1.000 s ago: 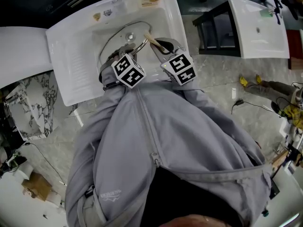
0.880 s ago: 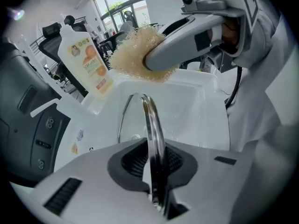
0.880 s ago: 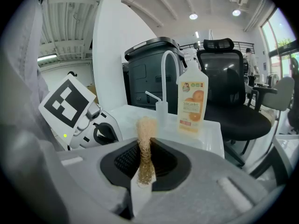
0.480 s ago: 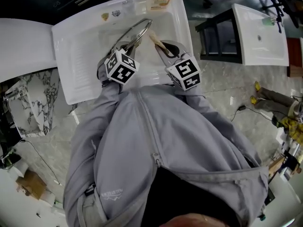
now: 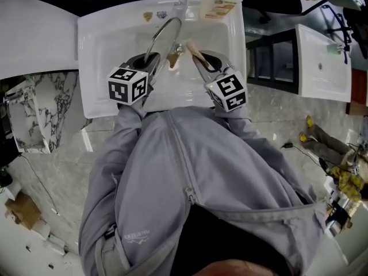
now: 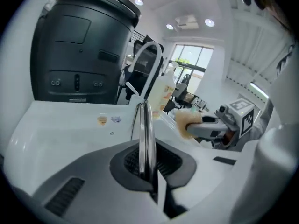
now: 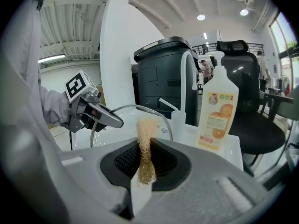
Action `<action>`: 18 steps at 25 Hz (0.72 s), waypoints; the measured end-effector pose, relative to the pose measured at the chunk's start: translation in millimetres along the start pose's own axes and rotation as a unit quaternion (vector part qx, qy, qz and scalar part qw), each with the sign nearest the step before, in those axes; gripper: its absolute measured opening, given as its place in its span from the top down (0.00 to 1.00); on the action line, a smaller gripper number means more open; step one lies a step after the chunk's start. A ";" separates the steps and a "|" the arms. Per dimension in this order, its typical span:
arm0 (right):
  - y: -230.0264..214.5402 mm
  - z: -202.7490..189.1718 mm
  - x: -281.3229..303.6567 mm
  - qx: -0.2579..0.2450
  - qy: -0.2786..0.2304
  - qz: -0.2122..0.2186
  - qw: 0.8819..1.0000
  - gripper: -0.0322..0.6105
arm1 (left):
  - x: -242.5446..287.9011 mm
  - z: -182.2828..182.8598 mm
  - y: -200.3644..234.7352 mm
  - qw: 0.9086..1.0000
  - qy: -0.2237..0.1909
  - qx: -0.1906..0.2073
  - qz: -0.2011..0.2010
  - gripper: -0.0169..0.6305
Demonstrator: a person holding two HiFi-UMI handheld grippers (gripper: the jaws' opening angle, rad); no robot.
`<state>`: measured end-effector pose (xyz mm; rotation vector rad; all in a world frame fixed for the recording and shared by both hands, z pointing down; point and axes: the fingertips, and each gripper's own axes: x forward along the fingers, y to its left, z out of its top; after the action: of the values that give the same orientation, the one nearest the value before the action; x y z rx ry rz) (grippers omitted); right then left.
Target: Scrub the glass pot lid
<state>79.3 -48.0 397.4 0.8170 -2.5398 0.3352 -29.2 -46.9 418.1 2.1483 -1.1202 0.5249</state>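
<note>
Glass pot lid (image 5: pixel 161 30): we are holding it upright on its edge over the white sink (image 5: pixel 99 50).
Left gripper (image 5: pixel 150 58): its jaws are pressing together on the lid's metal rim (image 6: pixel 145 139).
Right gripper (image 5: pixel 198 59): its jaws are clamping a tan sponge (image 7: pixel 145 139), which is sticking up past the tips.
Sponge position: we are keeping it just beside the lid's glass face; we cannot tell whether it is touching.
Back edge: a soap bottle (image 7: pixel 217 115) is standing by the faucet (image 7: pixel 189 78).

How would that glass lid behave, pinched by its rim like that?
Probably stiff: the glass lid stands on edge, unbent, in the shut left gripper. Its smooth metal rim looks slippery, so it may pivot. Glass, so probably fragile.
</note>
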 end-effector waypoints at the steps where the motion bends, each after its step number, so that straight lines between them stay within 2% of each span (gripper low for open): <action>1: 3.7 0.1 5.0 -0.003 0.003 0.007 1.000 0.89 | -6.8 0.6 5.4 1.000 -0.013 -0.017 -0.001 0.95; 4: 15.8 3.7 20.6 -0.009 0.009 0.025 1.000 0.89 | -27.7 0.6 24.0 0.996 -0.052 -0.074 -0.005 0.95; 7: 29.5 10.9 35.7 -0.017 0.013 0.042 0.999 0.89 | -48.9 -2.9 44.9 0.988 -0.088 -0.128 -0.005 0.95; 12: 55.1 23.2 61.9 -0.027 0.017 0.072 0.997 0.89 | -77.6 -8.4 78.2 0.977 -0.123 -0.173 -0.012 0.95; 18: 81.3 40.7 99.5 -0.038 0.007 0.102 0.994 0.89 | -88.4 -18.8 109.5 0.958 -0.153 -0.234 -0.065 0.95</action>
<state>-55.4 -46.7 402.9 0.5258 -2.6108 0.3040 -170.1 -29.6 417.5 1.8957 -1.1191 -0.1362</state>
